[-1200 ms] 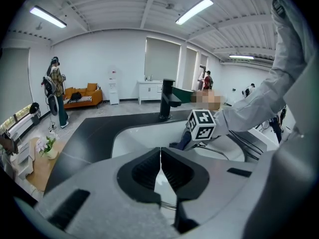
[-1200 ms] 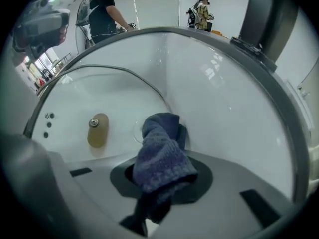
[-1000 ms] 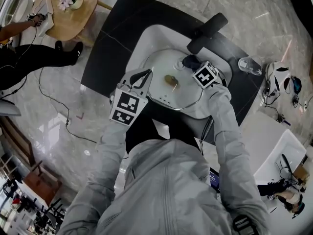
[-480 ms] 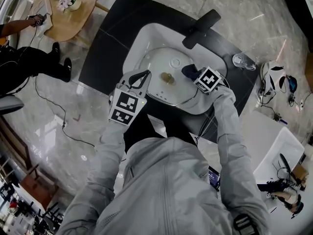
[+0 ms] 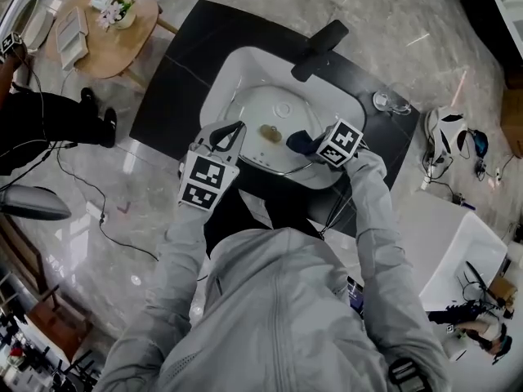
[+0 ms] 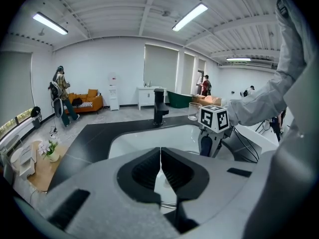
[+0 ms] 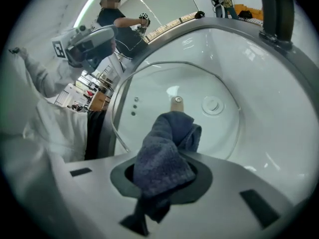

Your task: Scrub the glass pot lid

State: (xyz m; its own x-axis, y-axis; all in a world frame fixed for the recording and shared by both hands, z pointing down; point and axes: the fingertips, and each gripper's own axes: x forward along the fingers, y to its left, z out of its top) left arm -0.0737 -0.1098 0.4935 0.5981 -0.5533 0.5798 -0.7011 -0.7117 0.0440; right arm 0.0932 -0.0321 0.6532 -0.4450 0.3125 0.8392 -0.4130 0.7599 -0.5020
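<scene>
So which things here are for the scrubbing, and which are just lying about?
For the job:
glass pot lid in the sink
blue cloth, clamped by the right gripper
left gripper, jaws together, at the lid's edge

Just lying about:
drinking glass on the black counter
wooden table with flowers

Lighting is bright and even, sourced from ceiling strip lights (image 6: 191, 17). Shadows are faint. Soft glare marks the white sink (image 7: 279, 133) and the polished floor (image 5: 122, 170). All views bend strongly at the edges, and both gripper views have dark corners. The near cloth (image 7: 164, 156) is slightly out of focus.
</scene>
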